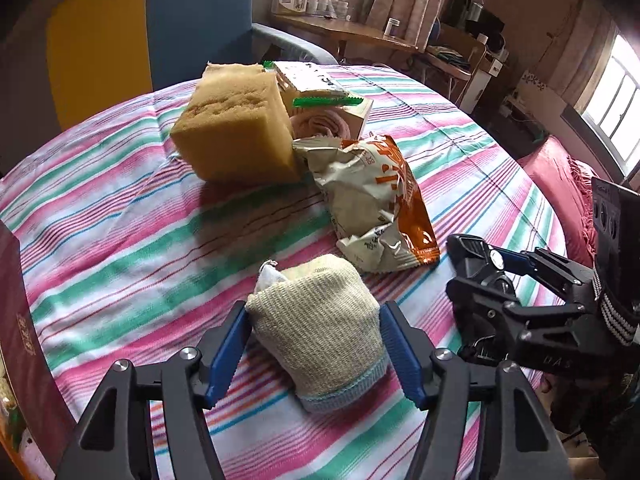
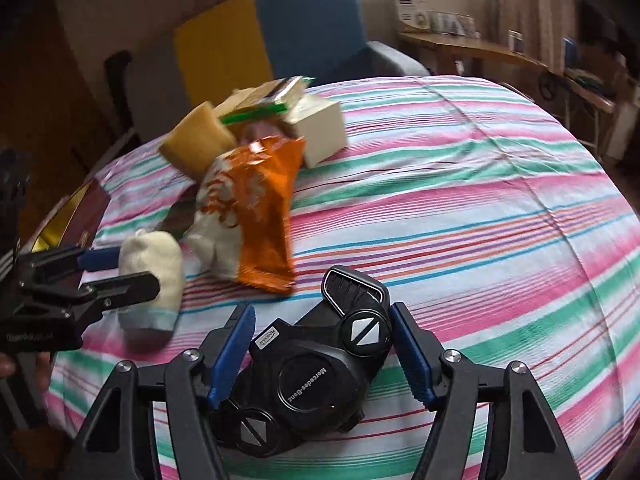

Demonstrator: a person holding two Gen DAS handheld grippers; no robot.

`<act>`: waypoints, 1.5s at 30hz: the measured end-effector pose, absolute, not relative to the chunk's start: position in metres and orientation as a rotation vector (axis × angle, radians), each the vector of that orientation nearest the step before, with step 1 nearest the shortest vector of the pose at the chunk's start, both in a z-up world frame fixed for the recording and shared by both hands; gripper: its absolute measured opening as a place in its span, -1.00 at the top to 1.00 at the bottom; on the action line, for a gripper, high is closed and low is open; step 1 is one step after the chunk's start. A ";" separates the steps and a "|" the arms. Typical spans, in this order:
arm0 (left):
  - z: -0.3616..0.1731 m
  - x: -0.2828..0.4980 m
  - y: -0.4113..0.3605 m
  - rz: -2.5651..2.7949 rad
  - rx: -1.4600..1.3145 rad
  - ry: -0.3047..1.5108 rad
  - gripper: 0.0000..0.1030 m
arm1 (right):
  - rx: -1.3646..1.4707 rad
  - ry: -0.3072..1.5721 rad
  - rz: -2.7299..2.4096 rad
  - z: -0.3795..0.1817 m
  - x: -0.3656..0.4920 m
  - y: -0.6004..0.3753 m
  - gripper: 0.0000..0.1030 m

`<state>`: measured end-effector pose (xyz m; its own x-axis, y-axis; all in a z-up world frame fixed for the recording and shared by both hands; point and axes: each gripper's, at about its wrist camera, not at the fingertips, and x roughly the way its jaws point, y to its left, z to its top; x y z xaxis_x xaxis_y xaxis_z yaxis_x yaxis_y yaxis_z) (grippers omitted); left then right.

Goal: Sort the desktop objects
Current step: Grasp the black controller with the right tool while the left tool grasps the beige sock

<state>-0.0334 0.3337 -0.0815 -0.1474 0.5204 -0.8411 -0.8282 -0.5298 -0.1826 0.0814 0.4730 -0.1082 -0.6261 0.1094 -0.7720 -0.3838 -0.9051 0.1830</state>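
Note:
My left gripper [image 1: 314, 354] is shut on a beige knitted sock bundle with a pale blue cuff [image 1: 320, 336], its blue pads pressed to both sides, low over the striped cloth. The bundle also shows in the right wrist view [image 2: 154, 268]. My right gripper [image 2: 320, 356] is shut on a black Mercedes-Benz device with round caps [image 2: 316, 372], seen from the side in the left wrist view [image 1: 492, 300]. Behind lie an orange-and-white snack bag [image 1: 376, 204], a yellow sponge block [image 1: 236, 128] and an open cream carton [image 1: 320, 96].
The table wears a pink, green and white striped cloth [image 2: 460, 208]. A dark red box [image 1: 20, 340] stands at the left edge. A blue and yellow chair [image 2: 280, 40] stands behind the table. A wooden desk [image 1: 352, 32] with boxes is further back.

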 end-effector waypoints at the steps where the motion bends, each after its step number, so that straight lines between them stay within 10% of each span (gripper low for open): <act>1: -0.081 -0.029 0.328 1.821 -1.156 0.406 -0.30 | -1.203 0.459 2.589 -0.109 0.080 0.464 -0.37; 25: -0.067 0.027 0.217 1.956 -1.254 0.250 -0.40 | -1.281 0.471 2.601 -0.095 0.131 0.382 -0.87; 39: -0.087 0.024 0.224 1.937 -1.272 0.341 -0.57 | -1.351 0.090 2.592 -0.110 0.124 0.385 -0.50; 45: -0.085 0.021 0.220 1.899 -1.287 0.279 -0.55 | -1.337 0.204 2.594 -0.106 0.127 0.401 -0.98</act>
<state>0.0214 0.2199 -0.0847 -0.1550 0.4943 -0.8554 -0.7194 -0.6499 -0.2452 0.1272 0.4009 -0.1064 -0.5642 0.1270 -0.8158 -0.2531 -0.9671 0.0245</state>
